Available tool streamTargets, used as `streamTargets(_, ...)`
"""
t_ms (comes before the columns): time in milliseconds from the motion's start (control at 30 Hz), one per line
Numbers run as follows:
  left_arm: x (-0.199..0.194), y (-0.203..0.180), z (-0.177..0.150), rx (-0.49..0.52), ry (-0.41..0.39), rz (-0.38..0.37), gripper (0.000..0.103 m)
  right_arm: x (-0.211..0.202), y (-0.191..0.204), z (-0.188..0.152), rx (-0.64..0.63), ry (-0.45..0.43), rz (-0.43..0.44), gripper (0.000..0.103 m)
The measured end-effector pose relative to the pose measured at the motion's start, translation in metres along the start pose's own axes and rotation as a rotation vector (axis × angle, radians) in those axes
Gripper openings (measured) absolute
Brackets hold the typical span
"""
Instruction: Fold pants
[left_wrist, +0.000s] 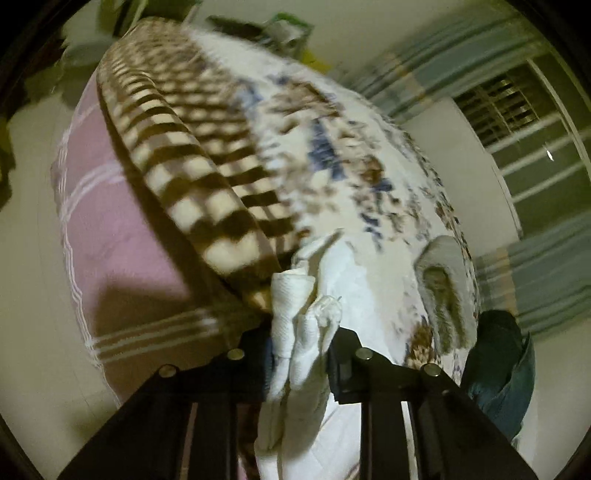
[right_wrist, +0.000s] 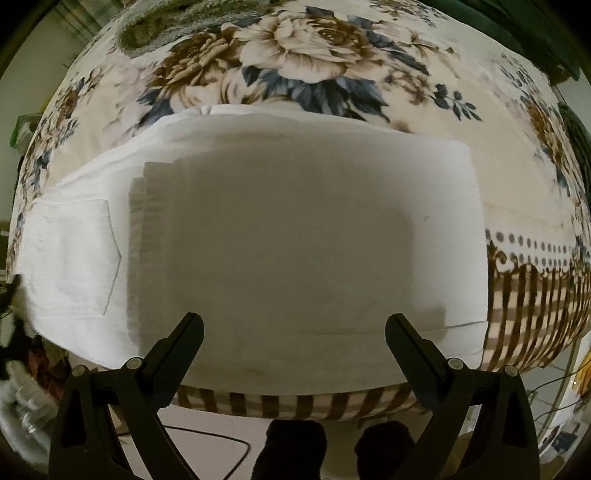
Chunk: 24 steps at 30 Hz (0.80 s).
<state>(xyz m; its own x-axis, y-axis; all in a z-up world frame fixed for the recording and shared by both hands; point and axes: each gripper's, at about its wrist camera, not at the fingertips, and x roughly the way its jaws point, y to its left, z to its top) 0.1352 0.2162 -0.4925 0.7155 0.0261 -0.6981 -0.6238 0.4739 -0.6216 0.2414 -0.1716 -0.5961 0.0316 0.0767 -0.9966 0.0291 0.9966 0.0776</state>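
Note:
White pants (right_wrist: 295, 229) lie folded flat on a floral blanket (right_wrist: 303, 66), with a back pocket at their left end. My right gripper (right_wrist: 293, 325) is open above the pants' near edge and holds nothing. My left gripper (left_wrist: 301, 343) is shut on a bunched end of the white pants (left_wrist: 303, 317) and holds it up above the bed. The left wrist view is blurred by motion.
The blanket has a brown striped border (right_wrist: 535, 314) hanging over the bed's edge. A pink striped sheet (left_wrist: 122, 236) lies beneath it. A dark blue garment (left_wrist: 502, 369) sits at the right, and a grey fabric loop (left_wrist: 443, 280) lies on the blanket. A cable (right_wrist: 221, 443) runs on the floor.

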Motion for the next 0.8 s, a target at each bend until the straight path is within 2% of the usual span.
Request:
streamTargets(67,-0.013,-0.012,-0.003,0.035,-0.016,-0.004,0.020,0.001,-0.006,0.002,0.014,-0.003,0.009,0.100)
streamTargets(133,-0.025,-0.026,-0.007,0.087,-0.023,0.026,0.020,-0.001,-0.011,0.004,0.025,-0.008,0.012,0.100)
streamTargets(300,-0.042,-0.024,-0.021,0.076,-0.027,0.066,0.020,-0.010,-0.031,0.007,0.077,0.000,0.060,0.100)
streamTargets(533,-0.065,-0.050,-0.039,0.114,-0.108,0.127,0.018,-0.024,-0.058,0.006,0.092,-0.012,0.088,0.100)
streamTargets(700,-0.081,-0.098,-0.064,0.274,-0.150,0.082,0.016,-0.027,-0.079,0.002,0.118,-0.018,0.107,0.100)
streamTargets(800,-0.088,-0.126,-0.084,0.347,-0.138,0.036,0.016,-0.031,-0.090,0.001,0.123,-0.028,0.113,0.100)
